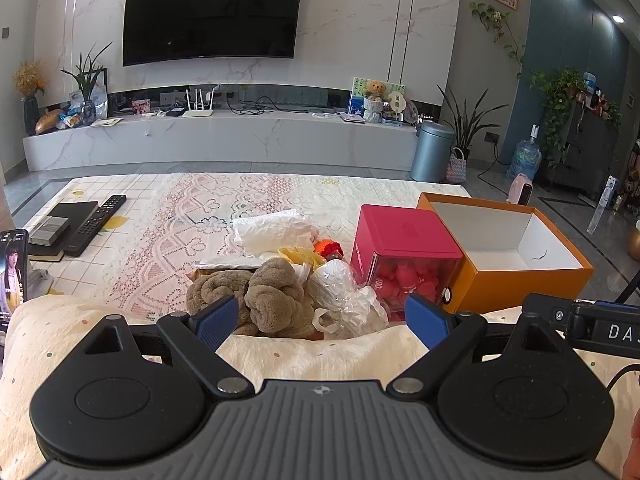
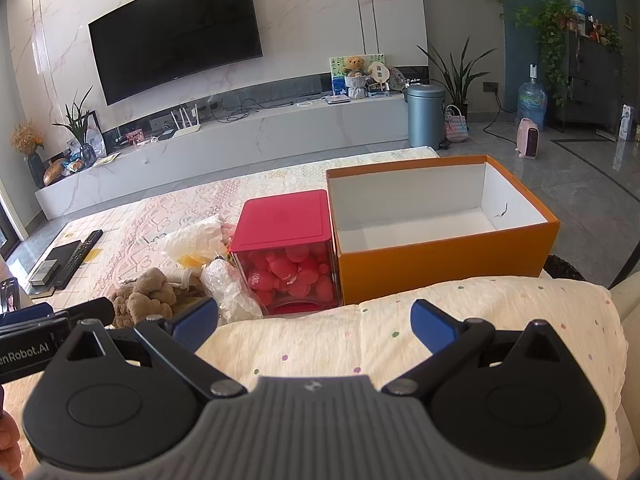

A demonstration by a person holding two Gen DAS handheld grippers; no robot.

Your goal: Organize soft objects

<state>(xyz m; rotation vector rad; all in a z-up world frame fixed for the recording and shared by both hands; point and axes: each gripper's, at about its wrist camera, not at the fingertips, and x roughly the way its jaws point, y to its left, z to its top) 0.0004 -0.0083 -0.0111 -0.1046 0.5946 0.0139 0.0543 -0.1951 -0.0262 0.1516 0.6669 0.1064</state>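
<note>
A brown plush toy [image 1: 264,300] lies in a pile with a crumpled white plastic bag [image 1: 276,232], a clear wrapped bundle [image 1: 344,296], and yellow and red soft bits on the table. An open orange box [image 1: 516,276] with a white inside stands at the right; it also shows in the right wrist view [image 2: 440,260]. My left gripper [image 1: 322,320] is open and empty, just short of the plush toy. My right gripper [image 2: 314,322] is open and empty over a cream dotted cushion [image 2: 440,328], in front of the orange box. The plush toy [image 2: 140,300] is at its left.
A red-lidded clear box of red balls [image 1: 404,256] [image 2: 292,256] stands between the pile and the orange box. A remote [image 1: 96,224], a black book and a phone [image 1: 14,268] lie at the table's left. TV cabinet and floor beyond.
</note>
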